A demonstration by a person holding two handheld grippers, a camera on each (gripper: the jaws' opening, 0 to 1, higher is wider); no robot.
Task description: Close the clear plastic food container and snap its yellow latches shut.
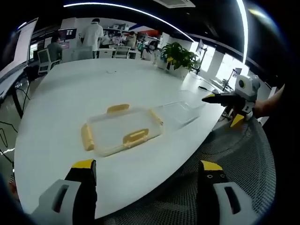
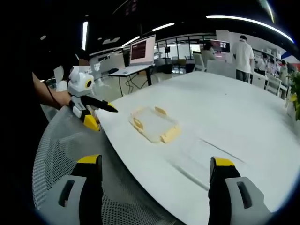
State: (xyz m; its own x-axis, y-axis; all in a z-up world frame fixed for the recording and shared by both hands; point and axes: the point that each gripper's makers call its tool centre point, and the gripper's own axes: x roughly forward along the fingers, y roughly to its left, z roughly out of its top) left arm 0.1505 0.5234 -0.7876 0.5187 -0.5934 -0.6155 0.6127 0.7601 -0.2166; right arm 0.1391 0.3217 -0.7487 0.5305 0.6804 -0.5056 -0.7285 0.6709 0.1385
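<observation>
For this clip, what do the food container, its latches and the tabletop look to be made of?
Container: clear, glossy plastic by the look; the table shows through it. Its separate clear piece, probably the other half, looks the same. Latches: opaque yellow plastic, smooth, likely slightly flexible. Table: smooth white surface with soft sheen, perhaps laminate; the views leave it open.

Open office, white table (image 1: 93, 84), mesh chair (image 2: 65, 140), ceiling strip lights (image 1: 122, 8), potted plant (image 1: 180, 56)

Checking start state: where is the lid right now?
The lid lies flat on the white table, latches splayed, beside the clear base; the right gripper view shows it mid-table.
</observation>
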